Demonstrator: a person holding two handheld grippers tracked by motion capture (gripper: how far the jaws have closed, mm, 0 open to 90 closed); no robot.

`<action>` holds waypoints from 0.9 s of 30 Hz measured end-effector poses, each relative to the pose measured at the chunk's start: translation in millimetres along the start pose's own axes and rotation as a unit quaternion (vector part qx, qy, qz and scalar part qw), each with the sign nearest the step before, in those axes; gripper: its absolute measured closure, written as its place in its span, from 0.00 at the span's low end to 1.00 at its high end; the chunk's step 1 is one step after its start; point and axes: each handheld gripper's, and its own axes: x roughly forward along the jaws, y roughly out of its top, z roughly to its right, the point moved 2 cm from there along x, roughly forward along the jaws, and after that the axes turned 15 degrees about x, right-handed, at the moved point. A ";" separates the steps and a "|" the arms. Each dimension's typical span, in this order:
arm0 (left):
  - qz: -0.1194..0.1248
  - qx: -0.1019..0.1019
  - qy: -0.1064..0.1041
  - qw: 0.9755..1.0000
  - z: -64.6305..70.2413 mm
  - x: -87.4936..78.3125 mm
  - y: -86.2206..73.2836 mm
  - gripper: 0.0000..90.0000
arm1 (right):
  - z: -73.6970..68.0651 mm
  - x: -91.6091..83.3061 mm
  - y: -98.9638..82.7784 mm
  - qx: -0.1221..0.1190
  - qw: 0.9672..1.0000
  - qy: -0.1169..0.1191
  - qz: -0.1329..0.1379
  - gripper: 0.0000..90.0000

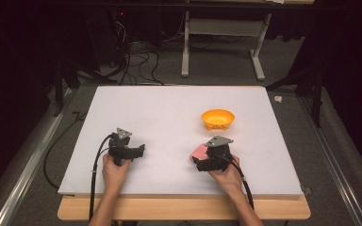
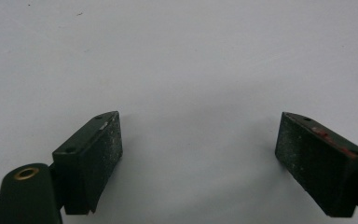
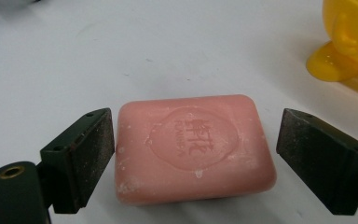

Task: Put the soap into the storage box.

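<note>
One pink soap bar (image 3: 193, 149) lying flat on the white table (image 1: 169, 113), sitting between the right gripper (image 3: 193, 154)'s wide-open jaws, nothing clamped. One yellow bowl (image 1: 218, 118) nearby; can't tell what's inside. Left gripper (image 2: 198, 149) gapes wide too, holding nothing.

Pink soap (image 3: 193, 149), embossed stamp; orange-yellow bowl (image 1: 218, 118); white table (image 1: 169, 108).

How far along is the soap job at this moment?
Early. Done: the right claw is open and straddles the pink soap bar, which lies flat on the white table. In hand: closing on it; neither pad clearly touches yet. Left: grip, lift, probably carry to the yellow bowl. The left claw is open over bare table.
</note>
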 end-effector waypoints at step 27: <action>0.000 0.000 0.000 1.000 0.0 0.0 0.0 0.17 | 1.2 20.3 -8.5 0.001 1.000 0.004 -0.028 0.13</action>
